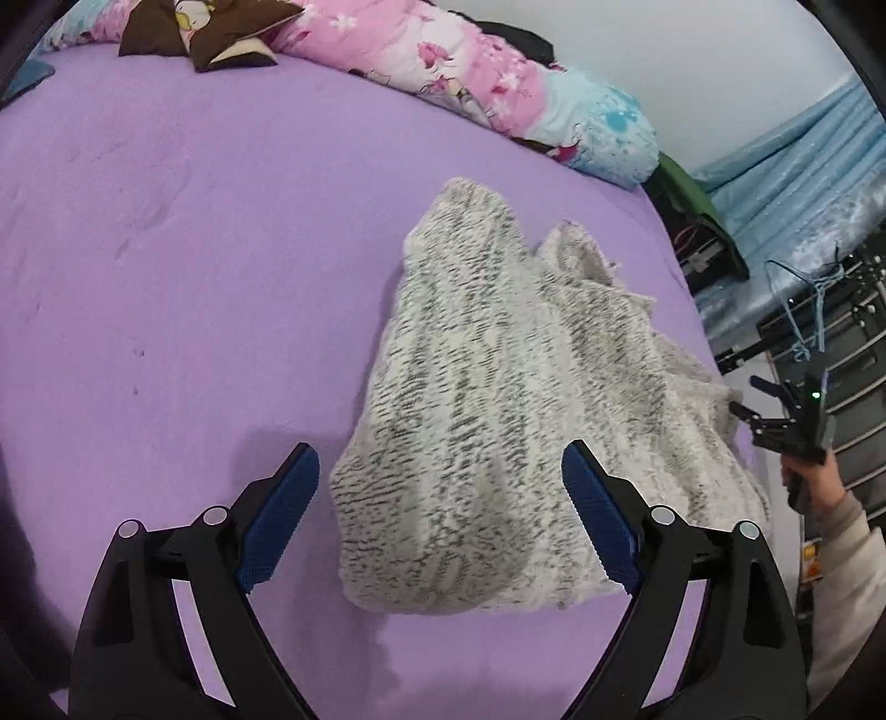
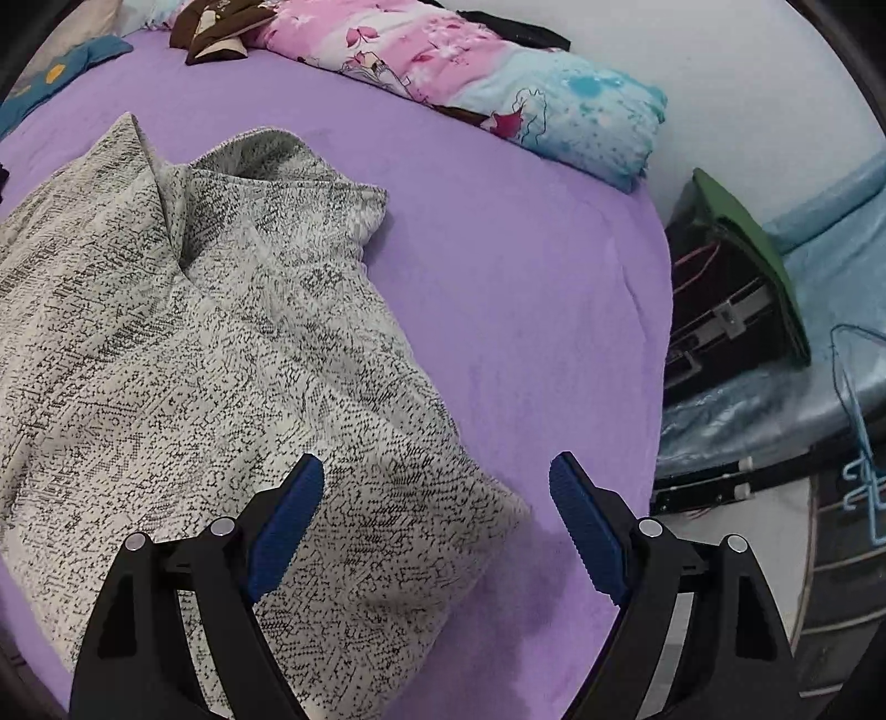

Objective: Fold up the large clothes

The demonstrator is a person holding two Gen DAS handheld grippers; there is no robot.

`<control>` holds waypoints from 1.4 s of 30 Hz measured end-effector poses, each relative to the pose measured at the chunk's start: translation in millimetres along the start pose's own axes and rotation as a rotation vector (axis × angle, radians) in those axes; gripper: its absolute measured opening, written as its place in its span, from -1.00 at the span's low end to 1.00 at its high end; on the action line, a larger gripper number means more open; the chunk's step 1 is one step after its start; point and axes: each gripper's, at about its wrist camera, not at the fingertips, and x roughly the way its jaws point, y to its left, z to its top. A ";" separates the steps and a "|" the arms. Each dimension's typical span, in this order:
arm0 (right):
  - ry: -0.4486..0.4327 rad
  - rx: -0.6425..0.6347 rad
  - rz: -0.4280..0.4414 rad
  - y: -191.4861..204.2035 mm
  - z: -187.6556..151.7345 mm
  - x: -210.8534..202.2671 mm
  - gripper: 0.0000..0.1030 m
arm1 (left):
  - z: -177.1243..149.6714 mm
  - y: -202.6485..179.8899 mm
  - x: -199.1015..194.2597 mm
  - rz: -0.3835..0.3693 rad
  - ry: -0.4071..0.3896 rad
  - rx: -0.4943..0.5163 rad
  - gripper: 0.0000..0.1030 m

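- Grey knit garment (image 1: pixel 498 421) lies bunched, possibly half-folded, on the purple bed (image 1: pixel 194 266).
- Left gripper (image 1: pixel 440 515) and right gripper (image 2: pixel 437 523) hover, jaws apart and empty, placed for seizing edges.

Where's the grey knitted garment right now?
The grey knitted garment lies crumpled on the purple bedsheet, centre-right in the left wrist view, near the bed's right edge and well short of the pink floral quilt.

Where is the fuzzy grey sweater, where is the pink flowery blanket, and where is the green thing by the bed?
grey sweater (image 2: pixel 210 343): right wrist view, middle of its body.
pink flowery blanket (image 2: pixel 421 50): right wrist view, pink top side.
green thing (image 2: pixel 747 238): right wrist view, its sloping green face.
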 end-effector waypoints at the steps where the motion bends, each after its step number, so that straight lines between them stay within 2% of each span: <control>1: 0.006 -0.002 0.011 0.9 -0.4 3.2 0.57 | 0.4 -4.2 -0.5 -0.002 -0.004 0.014 0.67; 5: 0.047 -0.021 0.037 2.9 -2.3 19.3 0.54 | -0.9 -14.6 -0.6 -0.013 0.001 0.035 0.67; 9: 0.055 0.021 0.039 -8.1 -8.4 28.0 0.03 | -2.7 -27.7 0.6 -0.020 0.002 0.077 0.67; 10: 0.053 0.033 0.057 -11.9 -10.3 28.2 0.01 | -3.7 -29.8 2.7 -0.021 0.008 0.086 0.67; 11: 0.054 0.033 0.068 -12.8 -11.7 28.5 -0.14 | -4.5 -30.8 4.6 -0.020 0.014 0.091 0.67; 12: 0.056 0.027 0.075 -13.2 -12.8 28.6 -0.38 | -5.2 -31.8 8.4 -0.011 0.025 0.092 0.67; 14: 0.056 0.011 0.085 -13.8 -12.2 25.7 -0.61 | -6.1 -33.4 15.8 -0.008 0.046 0.094 0.67; 17: 0.042 0.006 0.066 -18.6 -8.6 16.3 -0.70 | -7.7 -35.0 24.9 -0.003 0.069 0.098 0.67; 22: -0.039 0.029 -0.034 -36.1 4.3 -10.5 -0.72 | -8.9 -35.2 27.1 0.004 0.068 0.103 0.67; 26: -0.027 0.011 -0.112 -39.9 19.9 -5.7 -0.72 | -10.8 -32.4 31.3 0.032 0.072 0.091 0.67; 28: 0.031 -0.002 -0.163 -30.7 25.5 23.5 -0.71 | -12.9 -34.6 33.9 0.053 0.073 0.101 0.67; 32: 0.154 0.012 -0.194 -13.3 16.6 87.0 -0.65 | -18.6 -43.4 41.2 0.110 0.086 0.154 0.67; 34: 0.136 0.032 -0.220 -7.8 14.7 93.9 -0.61 | -18.7 -43.7 42.2 0.118 0.090 0.162 0.67; 37: 0.109 0.075 -0.217 -15.3 10.2 75.5 -0.26 | -16.0 -39.7 42.3 0.099 0.097 0.140 0.68; 39: 0.064 0.083 -0.190 -23.0 2.5 52.0 0.35 | -14.0 -37.0 40.3 0.079 0.092 0.124 0.68; 41: 0.025 0.103 -0.130 -28.7 -10.7 25.9 0.54 | -12.7 -38.3 40.0 0.071 0.092 0.121 0.68; 42: 0.004 0.115 -0.113 -29.4 -22.0 9.6 0.54 | -11.8 -39.3 40.7 0.067 0.091 0.122 0.69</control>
